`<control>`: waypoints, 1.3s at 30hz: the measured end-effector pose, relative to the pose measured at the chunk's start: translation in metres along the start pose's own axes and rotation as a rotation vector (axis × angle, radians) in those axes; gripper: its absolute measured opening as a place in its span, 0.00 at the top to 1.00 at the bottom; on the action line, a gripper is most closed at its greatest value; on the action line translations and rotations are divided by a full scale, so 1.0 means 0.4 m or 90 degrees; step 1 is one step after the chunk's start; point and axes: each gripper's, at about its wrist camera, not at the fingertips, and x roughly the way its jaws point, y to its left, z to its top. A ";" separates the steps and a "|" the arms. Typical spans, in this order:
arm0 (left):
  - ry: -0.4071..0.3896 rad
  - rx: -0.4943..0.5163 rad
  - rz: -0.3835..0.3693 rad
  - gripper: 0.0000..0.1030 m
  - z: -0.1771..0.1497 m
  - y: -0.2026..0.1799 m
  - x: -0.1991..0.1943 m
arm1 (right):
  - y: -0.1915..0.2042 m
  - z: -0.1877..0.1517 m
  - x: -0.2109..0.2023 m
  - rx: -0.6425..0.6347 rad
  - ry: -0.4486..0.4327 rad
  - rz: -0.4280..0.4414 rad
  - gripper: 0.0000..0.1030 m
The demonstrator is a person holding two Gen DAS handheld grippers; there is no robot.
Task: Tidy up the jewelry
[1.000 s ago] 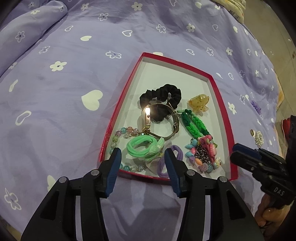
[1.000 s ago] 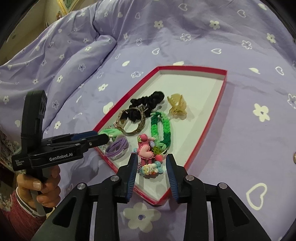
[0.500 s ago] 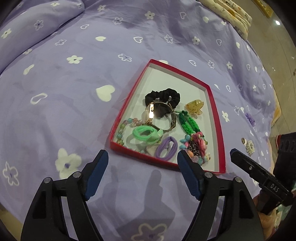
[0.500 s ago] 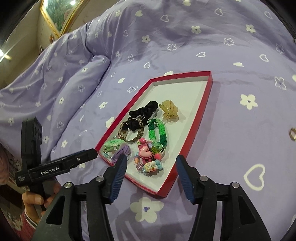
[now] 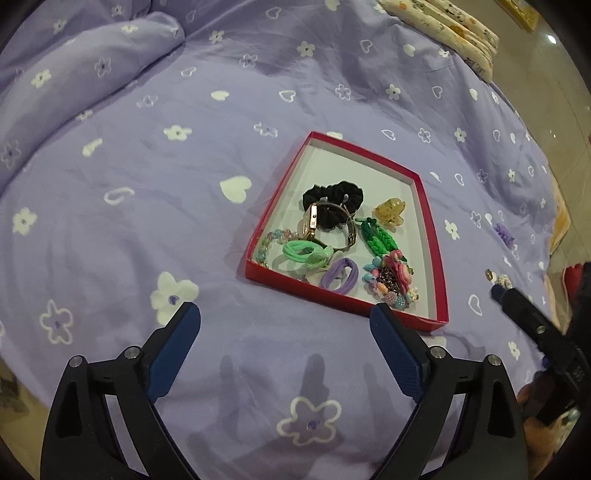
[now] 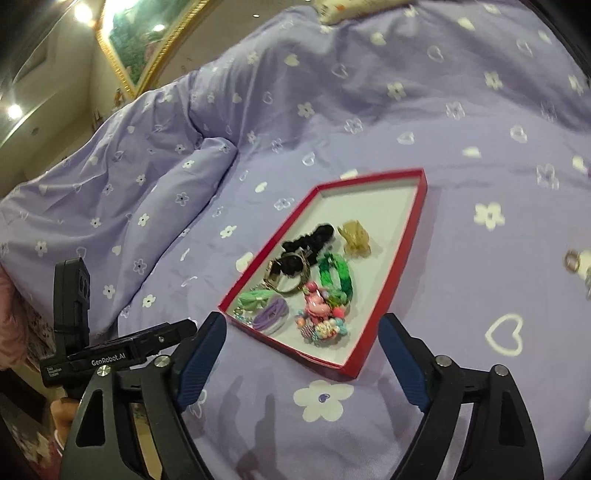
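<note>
A red-rimmed box point(image 5: 433, 236) lies on the purple bedspread. It holds a black scrunchie point(image 5: 332, 199), a gold watch point(image 5: 313, 221), an amber claw clip point(image 5: 389, 215), a green braided band point(image 5: 378, 240), a mint hair tie point(image 5: 306, 254), a purple hair tie point(image 5: 340, 278) and a colourful bead cluster point(image 5: 391, 286). My left gripper point(image 5: 283, 308) hovers short of the box's near edge, jaws opening, nothing between them. My right gripper point(image 6: 302, 319) also hangs near the box point(image 6: 400, 266), jaws opening and empty.
A ring point(image 5: 489, 275) and a pearl piece point(image 5: 504, 282) lie loose on the bedspread right of the box, with a small purple item point(image 5: 504, 232) beyond. A duvet fold point(image 6: 207, 162) rises at the left. A patterned pillow point(image 5: 450, 26) sits far back.
Both grippers have drawn back and up from the box, so it looks smaller and farther. Both pairs of jaws have spread from narrow to wide.
</note>
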 end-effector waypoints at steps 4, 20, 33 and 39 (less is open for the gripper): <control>-0.051 0.048 0.029 0.03 0.025 -0.034 -0.058 | 0.045 0.037 -0.047 -0.058 -0.023 -0.024 0.05; -0.084 0.077 0.099 0.00 -0.057 -0.058 -0.062 | 0.031 -0.037 -0.036 -0.072 -0.008 -0.084 0.00; -0.098 0.102 0.118 0.00 -0.097 -0.066 -0.073 | 0.026 -0.094 -0.025 -0.086 0.013 -0.110 0.00; -0.115 0.101 0.123 0.00 -0.109 -0.067 -0.085 | 0.035 -0.109 -0.030 -0.100 -0.002 -0.113 0.00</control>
